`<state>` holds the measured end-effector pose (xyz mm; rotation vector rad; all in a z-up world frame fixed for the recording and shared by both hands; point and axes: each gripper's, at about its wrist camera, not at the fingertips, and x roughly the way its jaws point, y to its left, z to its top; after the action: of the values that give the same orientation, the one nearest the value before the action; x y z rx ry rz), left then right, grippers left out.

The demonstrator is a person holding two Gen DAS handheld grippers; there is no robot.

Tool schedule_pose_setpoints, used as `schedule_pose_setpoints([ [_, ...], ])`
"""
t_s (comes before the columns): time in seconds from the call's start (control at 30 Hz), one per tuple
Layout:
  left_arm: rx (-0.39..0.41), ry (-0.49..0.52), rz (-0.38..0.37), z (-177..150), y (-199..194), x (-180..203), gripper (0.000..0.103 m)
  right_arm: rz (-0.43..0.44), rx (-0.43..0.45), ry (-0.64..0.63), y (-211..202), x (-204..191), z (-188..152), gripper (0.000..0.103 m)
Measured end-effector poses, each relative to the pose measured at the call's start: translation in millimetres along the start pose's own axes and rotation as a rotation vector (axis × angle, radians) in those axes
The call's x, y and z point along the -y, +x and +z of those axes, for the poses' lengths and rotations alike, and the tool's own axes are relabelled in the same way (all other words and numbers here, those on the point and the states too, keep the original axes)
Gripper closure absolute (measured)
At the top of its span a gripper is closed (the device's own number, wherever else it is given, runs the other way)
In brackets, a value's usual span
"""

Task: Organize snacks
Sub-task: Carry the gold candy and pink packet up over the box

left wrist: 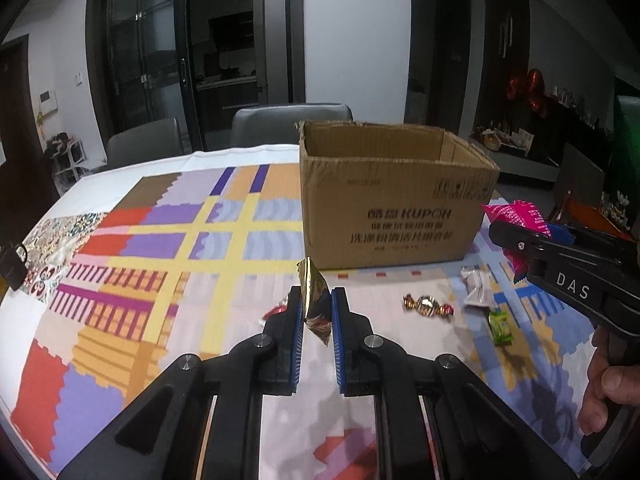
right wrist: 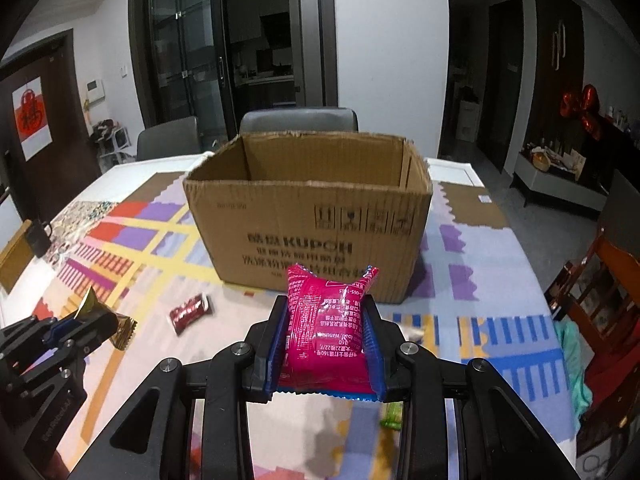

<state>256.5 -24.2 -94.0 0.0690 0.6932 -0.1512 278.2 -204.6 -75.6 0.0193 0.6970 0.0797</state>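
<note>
Dim indoor light, fisheye-bent edges, soft blur

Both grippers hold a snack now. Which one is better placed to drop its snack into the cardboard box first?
Probably right. The right gripper grips the pink snack packet squarely facing the cardboard box; from the left gripper with its gold wrapper, the box sits off-centre.

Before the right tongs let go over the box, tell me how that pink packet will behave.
The pink packet looks puffy and soft: it bulges between the right tongs, so it probably yields rather than resists. Its glossy film may be slippery. It seems light for its size and should drop into the cardboard box without rolling, likely landing flat.
</note>
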Motion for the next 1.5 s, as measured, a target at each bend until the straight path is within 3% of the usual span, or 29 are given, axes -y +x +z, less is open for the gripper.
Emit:
schedule_pose_setpoints([
  [0.8,0.081,0.016,-0.039,86,18,6,0.088,-0.018,0.076,0.01,1,14,65,0.067],
  [1.5,0.118,0.031,-0.065,139,63,12,0.088,-0.027,0.106,0.018,26,27,105,0.067],
])
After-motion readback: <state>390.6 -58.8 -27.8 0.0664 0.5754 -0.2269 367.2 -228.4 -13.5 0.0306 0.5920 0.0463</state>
